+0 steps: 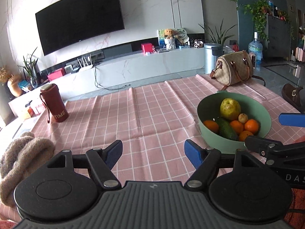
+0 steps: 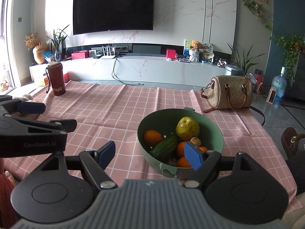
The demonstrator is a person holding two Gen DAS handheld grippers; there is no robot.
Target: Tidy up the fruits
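Note:
A green bowl (image 1: 209, 133) (image 2: 144, 156) stands on the pink checked tablecloth. It holds a yellow-green pear (image 1: 229, 108) (image 2: 187, 128), a dark green cucumber (image 1: 226, 128) (image 2: 164, 147), several oranges (image 1: 210, 126) (image 2: 152, 137) and a small brownish fruit (image 1: 243, 118) (image 2: 196, 141). My left gripper (image 1: 153, 152) is open and empty, above the cloth left of the bowl. My right gripper (image 2: 150, 153) is open and empty, its right finger over the bowl's near rim. It also shows in the left wrist view (image 1: 272, 133).
A dark red bottle (image 1: 55, 105) (image 2: 56, 80) stands at the far left of the table. A beige handbag (image 1: 233, 69) (image 2: 229, 92) lies at the far right. A fuzzy beige cloth (image 1: 21, 158) lies at the near left. A TV unit stands beyond the table.

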